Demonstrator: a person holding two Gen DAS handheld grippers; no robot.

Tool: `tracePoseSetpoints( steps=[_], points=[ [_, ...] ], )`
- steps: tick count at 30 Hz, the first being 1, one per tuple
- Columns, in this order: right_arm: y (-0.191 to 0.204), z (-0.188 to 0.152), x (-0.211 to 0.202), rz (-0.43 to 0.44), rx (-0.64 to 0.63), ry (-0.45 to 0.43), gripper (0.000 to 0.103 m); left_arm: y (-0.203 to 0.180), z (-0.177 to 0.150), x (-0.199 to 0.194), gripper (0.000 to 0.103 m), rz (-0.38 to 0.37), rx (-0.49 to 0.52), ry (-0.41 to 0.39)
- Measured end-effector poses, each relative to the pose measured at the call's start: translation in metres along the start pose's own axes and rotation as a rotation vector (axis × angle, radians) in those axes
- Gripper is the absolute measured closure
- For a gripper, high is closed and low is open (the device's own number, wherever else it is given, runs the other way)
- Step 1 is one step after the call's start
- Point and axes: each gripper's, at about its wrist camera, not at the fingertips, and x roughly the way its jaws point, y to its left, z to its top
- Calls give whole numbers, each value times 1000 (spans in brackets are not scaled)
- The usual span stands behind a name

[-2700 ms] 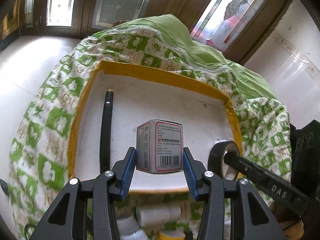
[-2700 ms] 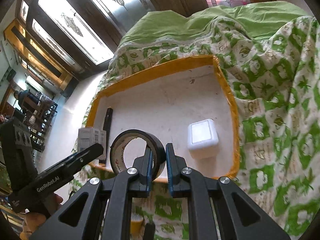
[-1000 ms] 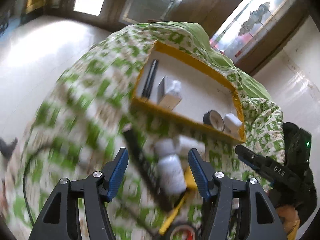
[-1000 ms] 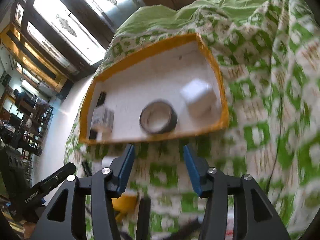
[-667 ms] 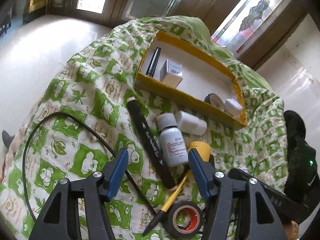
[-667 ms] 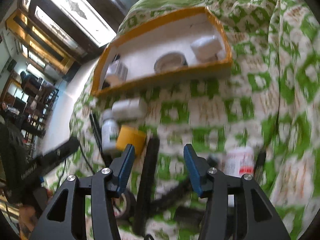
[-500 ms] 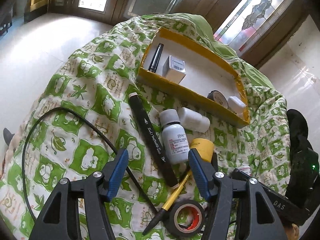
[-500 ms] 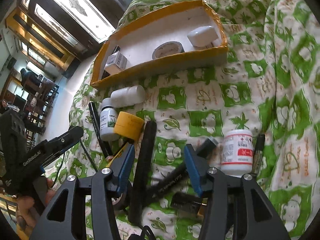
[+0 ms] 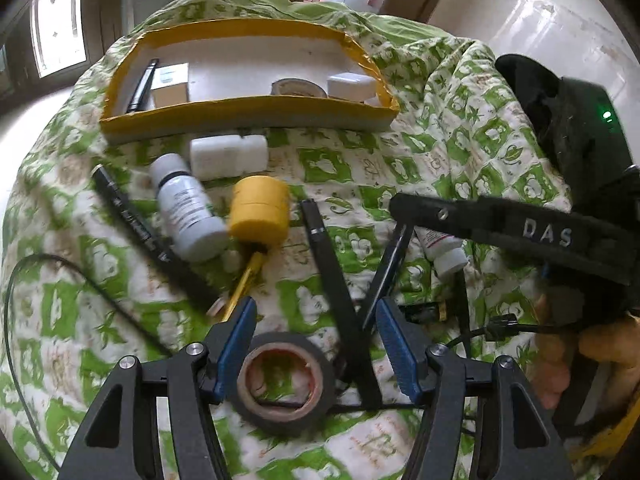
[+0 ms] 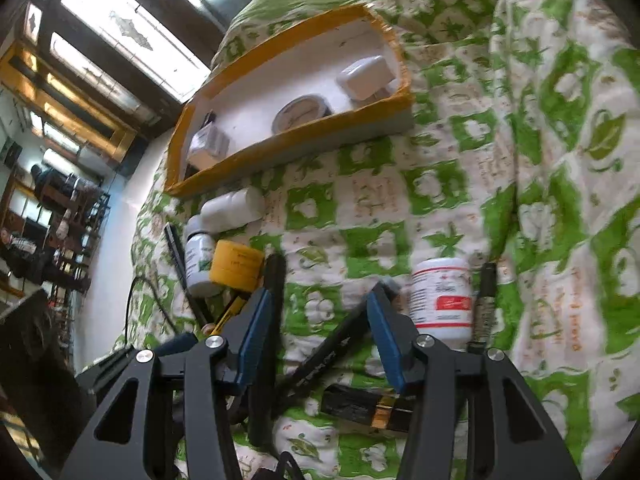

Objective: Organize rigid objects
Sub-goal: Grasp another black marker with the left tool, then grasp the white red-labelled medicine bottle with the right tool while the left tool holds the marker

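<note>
Left claw (image 9: 316, 320) is hanging spread and empty over the quilt (image 9: 460, 128), a black tape roll (image 9: 285, 384) lying just below its pads beside a long black marker (image 9: 340, 304). Right claw (image 10: 316, 312) is likewise gaping, nothing pinched, above crossed markers (image 10: 332, 356). Beyond, the yellow-rimmed tray (image 9: 248, 114) is holding a pen, box, tape and white case.
</note>
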Motion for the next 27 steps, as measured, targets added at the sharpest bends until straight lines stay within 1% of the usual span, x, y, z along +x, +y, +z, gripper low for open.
tracePoseSetpoints(
  steps=[2, 4, 6, 7, 8, 9, 10, 11, 14, 15, 18, 19, 22, 24, 27],
  points=[
    [-5, 2, -4, -29, 16, -26, 53, -5, 4, 6, 38, -5, -2, 10],
    [-7, 4, -6, -39, 28, -34, 57, -13, 9, 14, 38, -19, 3, 23],
    [-8, 5, -4, -49, 32, -30, 60, -19, 11, 22, 44, -21, 14, 39],
    [-9, 5, -4, -51, 31, -29, 61, -22, 12, 30, 55, -11, 20, 61],
    [-9, 6, -4, -52, 30, -29, 61, -23, 12, 37, 69, 0, 21, 82],
    [-9, 6, -4, -52, 28, -29, 62, -21, 12, 42, 74, -1, 9, 93],
    [-9, 6, -4, -50, 27, -30, 62, -19, 12, 43, 83, -7, -5, 87],
    [-10, 7, -4, -48, 28, -29, 62, -15, 13, 42, 89, -11, -24, 88],
    [-11, 7, -3, -57, 26, -27, 62, -2, 12, 30, 89, -46, -77, 56],
    [-10, 7, -2, -77, 19, -23, 65, 1, 11, 25, 89, -60, -93, 40],
    [-8, 5, -1, -153, -11, -11, 77, 8, 8, 5, 89, -89, -112, -5],
    [-6, 4, -1, -179, -21, -11, 79, 9, 7, -1, 89, -90, -112, -15],
    [-3, 2, -5, -248, -48, -22, 79, 18, 3, -17, 89, -90, -115, -41],
    [-3, 2, -6, -274, -59, -22, 79, 24, -1, -21, 89, -68, -110, -47],
    [-5, 1, -4, -322, -68, -11, 79, 27, -3, -11, 89, -63, -130, -34]
  ],
)
